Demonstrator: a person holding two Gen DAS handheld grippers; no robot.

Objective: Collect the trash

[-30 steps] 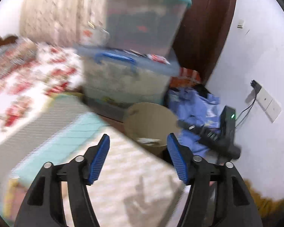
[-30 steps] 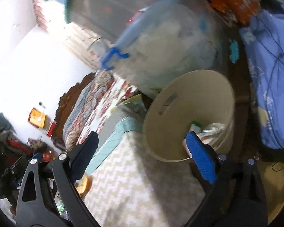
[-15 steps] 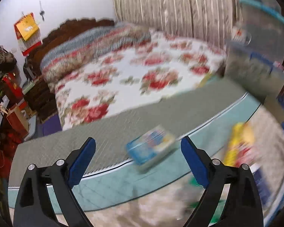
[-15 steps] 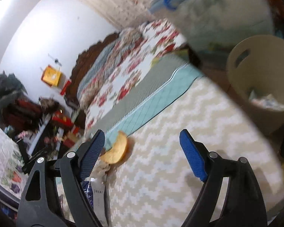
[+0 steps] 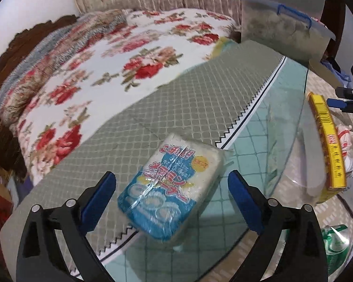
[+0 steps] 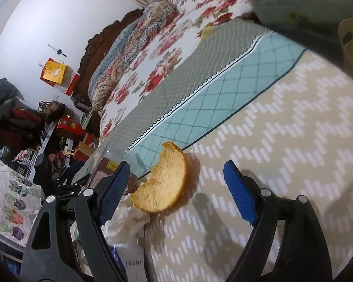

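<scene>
From the left wrist, the left gripper (image 5: 171, 188) hangs wide open over a blue-and-white packet (image 5: 170, 189) lying on the quilted mat (image 5: 200, 89). From the right wrist, the right gripper (image 6: 176, 188) gapes empty around a bitten bread piece (image 6: 163, 184) on the zigzag cloth (image 6: 282, 164).

Light: even indoor, moderately bright | Shadows: soft, under the bitten yellow bread slice (image 6: 162, 183) on the beige zigzag mat (image 6: 282, 164) | Glare: streak on the blue-and-white plastic packet (image 5: 169, 188) | Blur: slight smear at edges | Distortion: strong fisheye bending, black vignette corners
</scene>
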